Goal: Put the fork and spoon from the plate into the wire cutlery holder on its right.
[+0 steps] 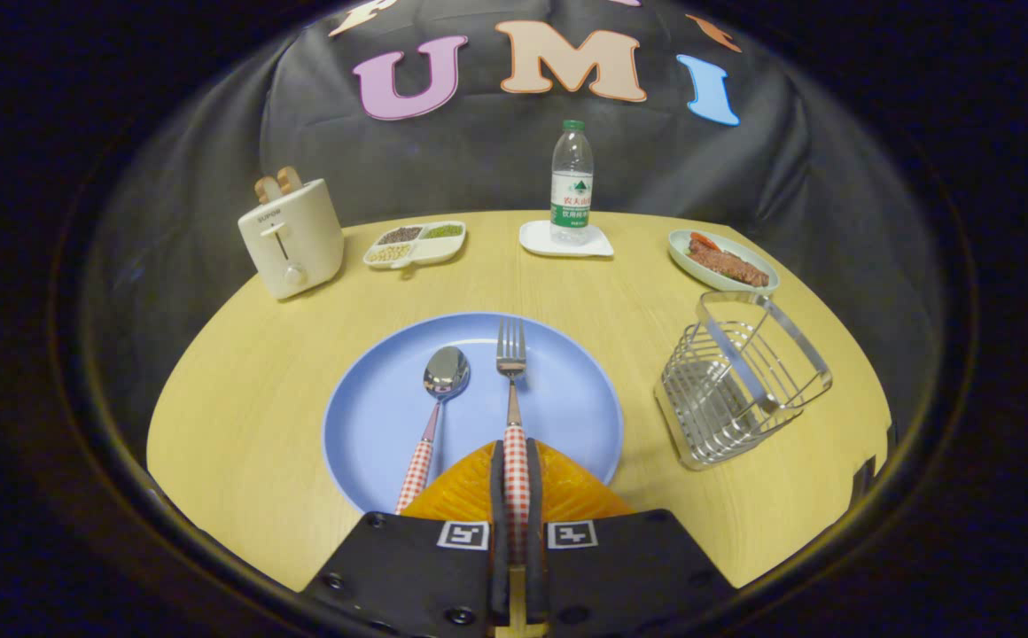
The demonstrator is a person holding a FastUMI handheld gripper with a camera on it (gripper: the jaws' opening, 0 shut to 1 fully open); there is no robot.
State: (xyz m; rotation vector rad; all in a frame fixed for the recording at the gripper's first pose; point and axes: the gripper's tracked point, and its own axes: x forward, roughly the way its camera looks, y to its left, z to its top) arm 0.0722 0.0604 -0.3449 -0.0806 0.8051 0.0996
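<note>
The fork [511, 390] lies on the blue plate [567, 399] at the middle of the frame, tines pointing away toward the wall, its red-and-white checked handle running back between the two fingers of the gripper [516, 461] at the bottom centre. Both fingers press against the handle from either side, so the gripper is pinched closed on it. Whether the fork has left the plate is hard to say from this angle.

Just left of the fork lies the spoon [437, 399], bowl away from the fingers, its checked handle slanting down toward the lower left of the plate.

Right of the plate, in the right middle of the frame, stands the wire cutlery holder [735, 390], tilted in the fisheye, set apart from the plate on the wooden table [239, 416].

Along the far edge of the table, from upper left to upper right: a cream toaster [291, 237], a divided dish [415, 244] of beans or grains, a water bottle [572, 182] upright on a small white tray [536, 241], and a pale oval dish [723, 261] with food.
</note>
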